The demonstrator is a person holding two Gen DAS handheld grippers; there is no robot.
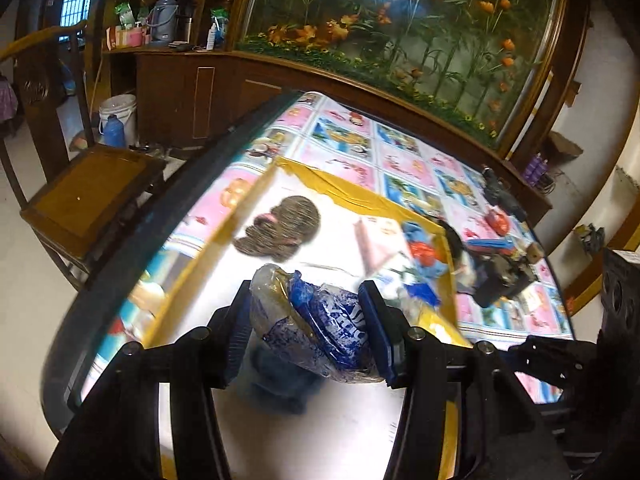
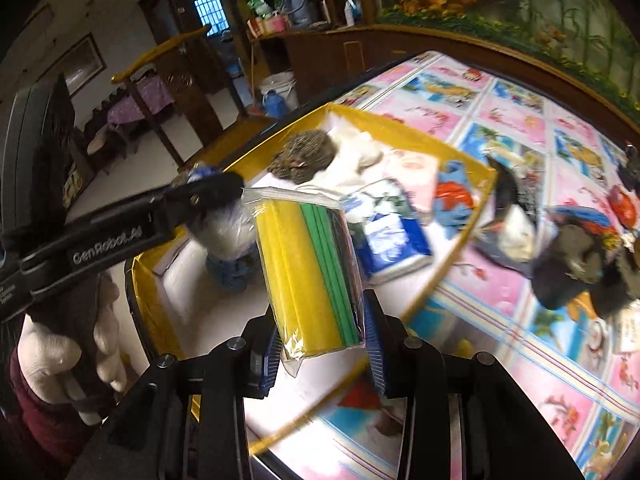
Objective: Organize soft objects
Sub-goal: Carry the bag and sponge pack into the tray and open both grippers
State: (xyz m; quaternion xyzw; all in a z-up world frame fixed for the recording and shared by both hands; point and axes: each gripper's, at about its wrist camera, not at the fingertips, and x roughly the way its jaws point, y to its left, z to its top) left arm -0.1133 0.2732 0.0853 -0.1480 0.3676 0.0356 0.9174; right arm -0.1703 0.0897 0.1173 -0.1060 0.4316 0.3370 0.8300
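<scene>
Claws both clenched: left claw grips blue-printed plastic bag; right claw grips sponge pack.

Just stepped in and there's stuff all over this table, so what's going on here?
A person with a handheld claw in each hand is sorting soft items into a yellow-edged box. The left claw is shut on a crumpled blue-and-clear plastic bag, above the box. The right claw grips a bagged pack of yellow and green sponges at the box's edge. A brown knitted piece and packets already lie inside; more clutter waits on the patterned tablecloth.
</scene>
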